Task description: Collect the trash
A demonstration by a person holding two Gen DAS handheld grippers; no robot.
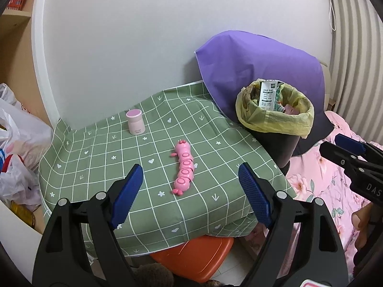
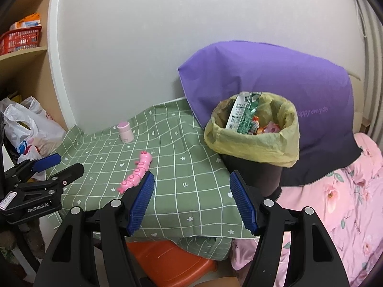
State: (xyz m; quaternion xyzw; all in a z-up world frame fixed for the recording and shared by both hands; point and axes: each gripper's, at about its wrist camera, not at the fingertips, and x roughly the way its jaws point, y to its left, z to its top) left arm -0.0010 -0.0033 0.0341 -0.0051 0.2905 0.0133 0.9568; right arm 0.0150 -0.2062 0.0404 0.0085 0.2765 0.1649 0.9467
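Note:
A black trash bin (image 1: 275, 141) (image 2: 251, 174) lined with a yellow bag stands at the right edge of the green checked tablecloth (image 1: 119, 157) (image 2: 191, 167), holding wrappers and a white carton. A pink caterpillar toy (image 1: 183, 167) (image 2: 138, 172) lies mid-table, and a small pink-capped jar (image 1: 136, 122) (image 2: 125, 132) stands behind it. My left gripper (image 1: 191, 191) hovers open before the near table edge, nothing between its blue pads. My right gripper (image 2: 191, 201) is open too, empty, in front of the bin. Each gripper shows at the edge of the other's view.
A purple pillow (image 1: 251, 67) (image 2: 275, 91) leans on the wall behind the bin. Pink floral bedding (image 2: 335, 203) lies to the right. An orange stool (image 1: 198, 256) sits under the table. Plastic bags (image 1: 19, 143) and wooden shelves with a red basket (image 2: 19, 40) stand at the left.

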